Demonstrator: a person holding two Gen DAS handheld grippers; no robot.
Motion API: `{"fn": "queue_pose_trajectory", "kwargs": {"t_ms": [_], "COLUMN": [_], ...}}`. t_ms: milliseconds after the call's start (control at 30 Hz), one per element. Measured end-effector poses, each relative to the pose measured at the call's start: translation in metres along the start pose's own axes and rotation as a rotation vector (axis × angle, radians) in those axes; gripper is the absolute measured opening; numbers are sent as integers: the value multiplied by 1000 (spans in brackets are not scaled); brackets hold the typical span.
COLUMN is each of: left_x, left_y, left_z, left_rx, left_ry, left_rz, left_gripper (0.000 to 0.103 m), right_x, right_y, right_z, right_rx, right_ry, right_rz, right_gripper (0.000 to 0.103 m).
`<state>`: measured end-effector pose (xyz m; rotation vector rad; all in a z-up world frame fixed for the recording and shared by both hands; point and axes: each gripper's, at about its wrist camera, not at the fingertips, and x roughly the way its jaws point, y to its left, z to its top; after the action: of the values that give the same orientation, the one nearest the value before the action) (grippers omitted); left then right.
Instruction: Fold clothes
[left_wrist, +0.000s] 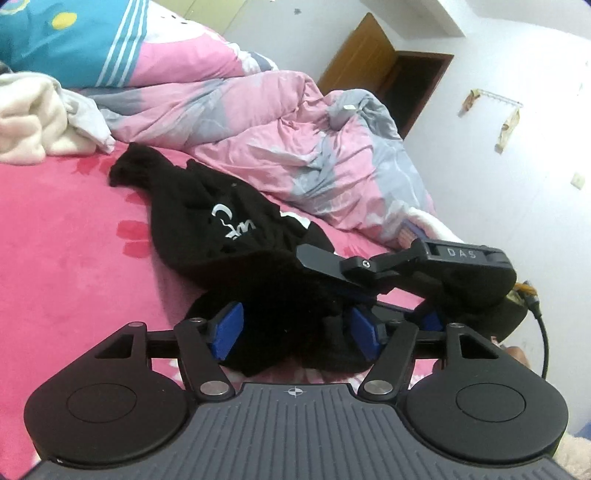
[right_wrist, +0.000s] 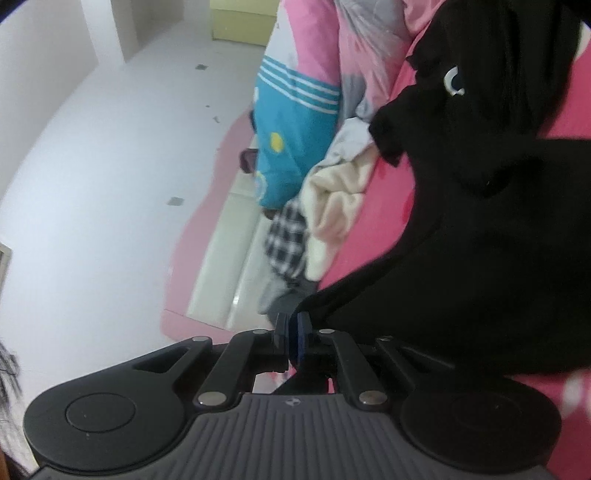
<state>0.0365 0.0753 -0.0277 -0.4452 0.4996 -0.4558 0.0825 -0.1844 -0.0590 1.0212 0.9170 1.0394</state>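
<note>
A black garment (left_wrist: 221, 229) with white lettering lies crumpled on the pink bedsheet (left_wrist: 66, 240). My left gripper (left_wrist: 295, 330) is open, its blue pads (left_wrist: 229, 328) wide apart with a thick bunch of the black cloth between them. My right gripper (left_wrist: 325, 266) reaches in from the right, just above and beyond the left one, with its fingers on the same cloth. In the right wrist view the right gripper (right_wrist: 291, 332) is shut, its pads pinching an edge of the black garment (right_wrist: 480, 240), which fills the right half of the view.
A rumpled pink and grey duvet (left_wrist: 280, 125) lies behind the garment. A cream blanket (left_wrist: 33, 122) and a teal pillow (left_wrist: 66, 40) sit at the far left. A plaid cloth (right_wrist: 286, 240) lies by the bed's edge. A brown door (left_wrist: 373, 62) stands in the white wall.
</note>
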Motion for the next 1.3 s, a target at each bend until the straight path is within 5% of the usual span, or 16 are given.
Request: {"fn": "queue_pose_trajectory", "kwargs": {"t_ms": [367,433,500,533,733,967,1067,1233,1300], "left_x": [19,24,17,12,-21,-57,-46,-36,-33], "left_y": [11,13,22,28,65,108,133,138,136], "left_z": [-16,-17,-7,0,42,88,83,67,66], "left_rx": [-37,-55,-90,-112,-244,-389,-401,-382,-361], "left_ry": [106,124,86,56,-125,-320,-257,-201,-189], "left_rz": [42,69,100,116,211,338,472,507,511], "left_gripper": [61,46,10,3,3,3,3,3,3], "right_x": [-20,-39,-67,-79,-146,-149,-125,-78,-56], "right_y": [-9,-7,-7,-9,-34,-43,-39,-30,-30], "right_z": [1,0,-1,-1,-8,-7,-1,18,30], "right_rx": [31,-4,-41,-46,40,37,1,-63,-66], "right_ry": [-36,-99,-190,-227,-404,-404,-335,-242,-213], "right_rz": [-1,-27,-82,-106,-155,-231,-298,-383,-408], "right_gripper": [6,6,6,6,6,6,9,36,37]}}
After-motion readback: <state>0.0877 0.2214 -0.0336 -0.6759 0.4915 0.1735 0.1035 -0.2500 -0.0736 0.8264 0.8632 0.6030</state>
